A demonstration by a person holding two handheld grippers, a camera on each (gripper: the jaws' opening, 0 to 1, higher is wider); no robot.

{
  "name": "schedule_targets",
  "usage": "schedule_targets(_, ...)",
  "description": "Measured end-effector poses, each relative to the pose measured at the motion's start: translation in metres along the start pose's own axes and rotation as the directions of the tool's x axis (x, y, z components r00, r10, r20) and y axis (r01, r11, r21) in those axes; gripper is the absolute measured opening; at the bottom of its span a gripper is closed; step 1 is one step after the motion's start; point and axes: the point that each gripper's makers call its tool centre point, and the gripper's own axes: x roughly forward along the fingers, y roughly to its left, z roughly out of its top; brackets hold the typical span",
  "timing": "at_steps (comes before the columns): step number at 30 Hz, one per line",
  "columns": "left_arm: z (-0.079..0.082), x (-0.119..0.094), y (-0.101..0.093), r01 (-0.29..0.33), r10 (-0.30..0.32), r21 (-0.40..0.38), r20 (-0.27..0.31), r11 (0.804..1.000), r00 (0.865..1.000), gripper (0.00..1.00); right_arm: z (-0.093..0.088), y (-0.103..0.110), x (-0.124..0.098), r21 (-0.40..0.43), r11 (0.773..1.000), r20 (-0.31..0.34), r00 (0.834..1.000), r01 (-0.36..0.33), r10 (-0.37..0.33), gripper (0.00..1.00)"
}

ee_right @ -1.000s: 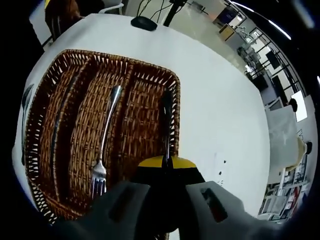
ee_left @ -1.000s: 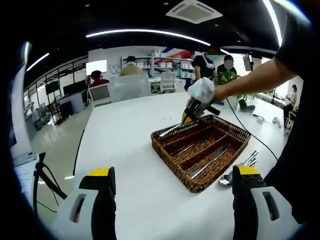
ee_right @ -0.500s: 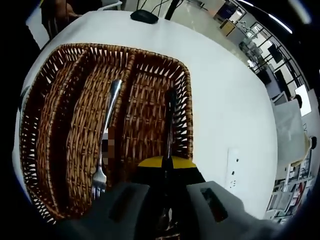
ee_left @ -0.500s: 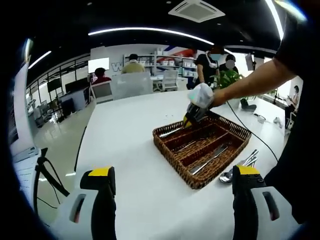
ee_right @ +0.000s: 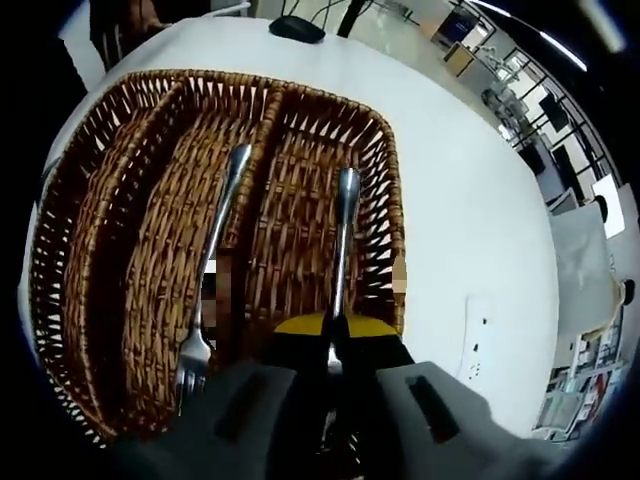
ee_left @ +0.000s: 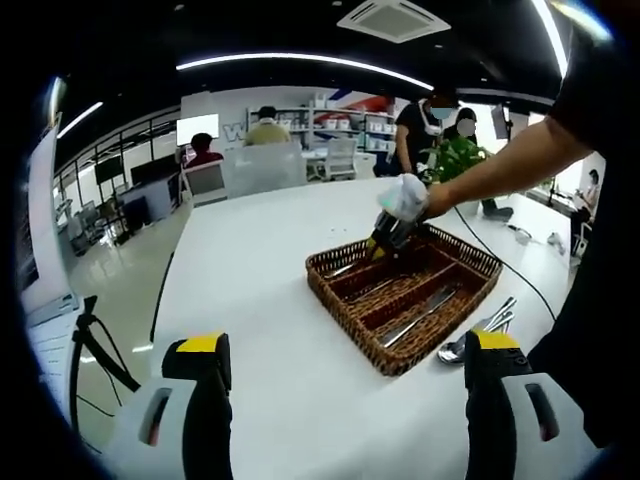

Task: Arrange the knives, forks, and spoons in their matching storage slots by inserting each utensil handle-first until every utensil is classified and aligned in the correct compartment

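A brown wicker basket (ee_left: 345, 300) with three long compartments sits on the white table. My right gripper (ee_right: 335, 325) is shut on a silver utensil (ee_right: 345, 225) whose handle points forward into the right-hand compartment; its head is hidden between the jaws. A fork (ee_right: 215, 260) lies in the middle compartment. In the left gripper view a person's hand holds the right gripper (ee_left: 385, 238) over the basket's far end, and a knife (ee_left: 418, 315) lies in the nearest compartment. Loose spoons (ee_left: 485, 330) rest on the table beside the basket. My left gripper (ee_left: 345, 350) stands open, well short of the basket.
The basket rim (ee_right: 395, 230) stands close to the held handle. A black cable (ee_left: 500, 265) runs across the table behind the basket. A black object (ee_right: 298, 28) lies past the basket's far end. People, chairs and desks fill the room beyond the table.
The right gripper has come down and forward, bringing the held utensil's handle lower into the right-hand compartment. The left gripper has stayed in place.
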Motion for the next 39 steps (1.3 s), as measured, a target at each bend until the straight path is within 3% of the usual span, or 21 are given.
schedule_targets(1, 0.002, 0.0, 0.0, 0.001, -0.001, 0.001, 0.003, 1.0, 1.0, 0.99, 0.002, 0.001, -0.001, -0.034, 0.999, 0.005, 1.0, -0.006, 0.006, 0.04)
schedule_targets(4, 0.005, 0.001, 0.0, 0.002, -0.002, 0.01, 0.011, 1.0, 1.0, 0.99, 0.012, -0.003, -0.009, 0.117, 0.993, 0.046, 0.999, -0.011, 0.006, 0.09)
schedule_targets(6, 0.008, 0.0, -0.001, 0.003, -0.003, 0.014, 0.016, 1.0, 1.0, 0.99, 0.017, -0.013, -0.017, 0.094, 0.995, 0.066, 0.997, 0.025, -0.031, 0.1)
schedule_targets(8, 0.011, 0.0, -0.003, 0.007, -0.008, 0.02, 0.025, 1.0, 1.0, 0.99, 0.02, -0.009, -0.021, 0.097, 0.995, 0.076, 0.997, 0.004, -0.011, 0.12)
schedule_targets(11, 0.014, 0.0, -0.006, 0.013, -0.014, 0.03, 0.032, 0.999, 0.999, 0.99, 0.019, -0.017, -0.032, 0.135, 0.99, 0.069, 0.997, 0.028, -0.038, 0.15)
schedule_targets(15, 0.022, 0.001, -0.009, 0.019, -0.021, 0.042, 0.05, 0.999, 0.999, 0.99, 0.019, -0.03, -0.049, 0.211, 0.973, 0.085, 0.99, 0.088, -0.108, 0.39)
schedule_targets(23, 0.034, 0.006, -0.021, 0.049, -0.053, 0.074, 0.065, 0.996, 0.996, 0.99, 0.007, -0.032, -0.084, 0.262, 0.954, 0.1, 0.979, 0.147, -0.179, 0.47)
schedule_targets(31, 0.042, 0.016, -0.03, 0.075, -0.082, 0.087, 0.086, 0.993, 0.993, 0.99, 0.0, -0.022, -0.123, 0.393, 0.903, 0.153, 0.955, 0.177, -0.254, 0.59)
schedule_targets(32, 0.043, 0.017, -0.03, 0.069, -0.078, 0.094, 0.09, 0.993, 0.993, 0.99, -0.004, -0.02, -0.129, 0.426, 0.886, 0.148, 0.952, 0.183, -0.268, 0.59)
schedule_targets(39, 0.041, 0.026, -0.037, 0.094, -0.102, 0.106, 0.074, 0.99, 0.992, 0.99, -0.016, -0.004, -0.155, 0.516, 0.834, 0.162, 0.934, 0.195, -0.319, 0.67)
